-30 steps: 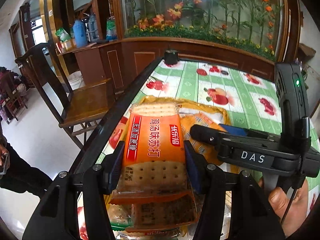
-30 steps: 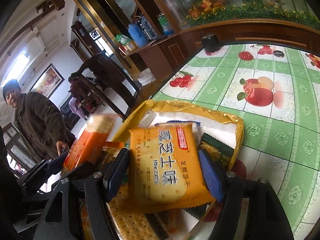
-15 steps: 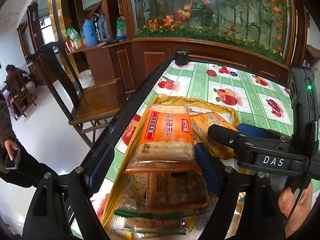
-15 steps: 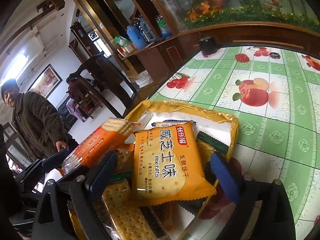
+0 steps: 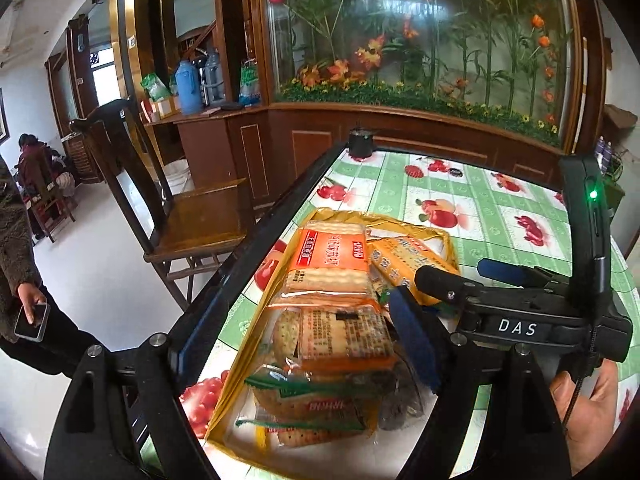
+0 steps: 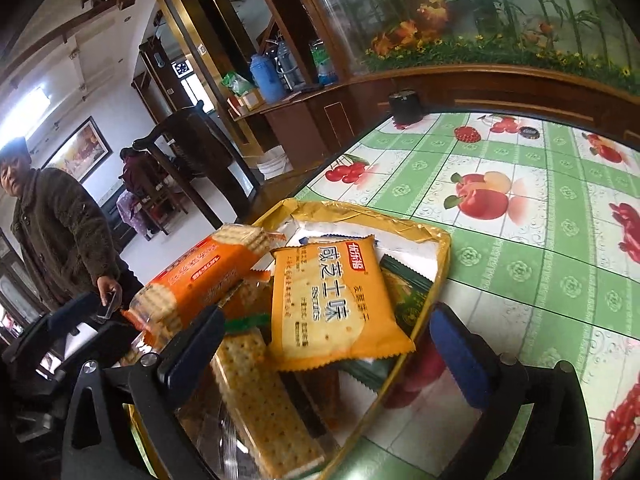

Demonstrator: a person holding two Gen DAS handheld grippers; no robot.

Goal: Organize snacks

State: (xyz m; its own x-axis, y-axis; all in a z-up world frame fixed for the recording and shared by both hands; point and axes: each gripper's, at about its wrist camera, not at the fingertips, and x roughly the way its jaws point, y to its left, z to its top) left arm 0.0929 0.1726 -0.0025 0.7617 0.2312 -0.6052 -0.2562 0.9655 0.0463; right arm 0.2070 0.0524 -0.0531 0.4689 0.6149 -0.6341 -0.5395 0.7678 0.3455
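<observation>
Both tongs (image 5: 304,336) (image 6: 324,356) released, chair (image 5: 192,216) beside table (image 5: 480,200)

"DAS", white letters, on the black body of the right tool (image 5: 498,270), right of frame. Yellow biscuit packet (image 6: 334,306), centre frame: "Biscuits" and "咸芝士味". Orange cracker packet (image 5: 330,254): print too blurred to read.

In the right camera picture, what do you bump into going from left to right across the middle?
Man in the brown coat → orange cracker pack → yellow biscuit pack → gold tray's rim → green fruit tablecloth.
</observation>
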